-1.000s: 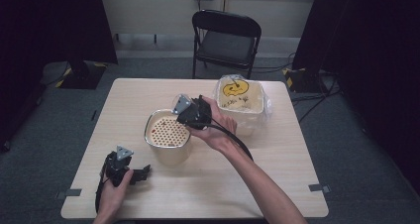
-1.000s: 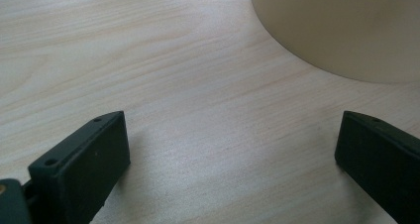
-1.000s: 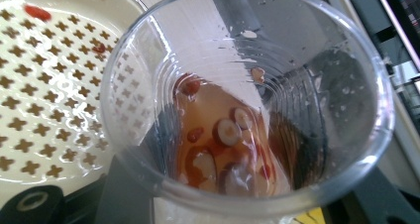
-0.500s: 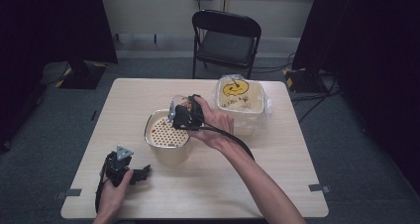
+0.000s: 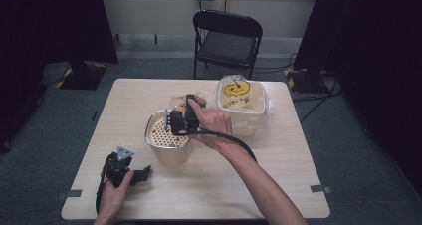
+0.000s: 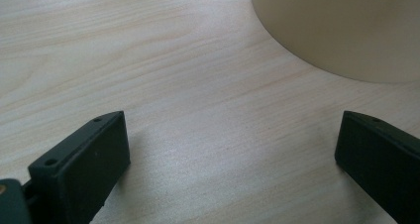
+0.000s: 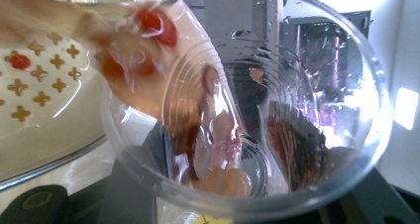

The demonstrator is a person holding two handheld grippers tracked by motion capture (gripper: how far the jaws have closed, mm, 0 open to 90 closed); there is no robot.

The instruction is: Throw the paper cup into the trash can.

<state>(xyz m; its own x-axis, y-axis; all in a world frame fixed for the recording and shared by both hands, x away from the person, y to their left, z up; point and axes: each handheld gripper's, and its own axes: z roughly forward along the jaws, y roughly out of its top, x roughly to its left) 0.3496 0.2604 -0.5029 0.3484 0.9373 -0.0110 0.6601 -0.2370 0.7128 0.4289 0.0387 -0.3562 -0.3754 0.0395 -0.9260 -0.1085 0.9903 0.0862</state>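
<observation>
Progress: clear ribbed plastic cup (image 7: 247, 110) tipped over the cream perforated strainer tub (image 5: 166, 135) on the pale wooden worktop (image 5: 259, 180); red and orange pieces sliding out, a few already on the perforated insert; some remain in the cup, so emptying looks part done
Right claw (image 5: 185, 116): clenched on the cup, above the tub's rim
Left claw (image 6: 233, 149): released, jaws wide, empty, low over the worktop just beside the tub
Unclear: what the pieces are; contents of the plastic-wrapped square container with a yellow smiley (image 5: 240, 99)

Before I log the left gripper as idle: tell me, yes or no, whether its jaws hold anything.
No: the left gripper has its jaws wide apart over bare table.
</observation>
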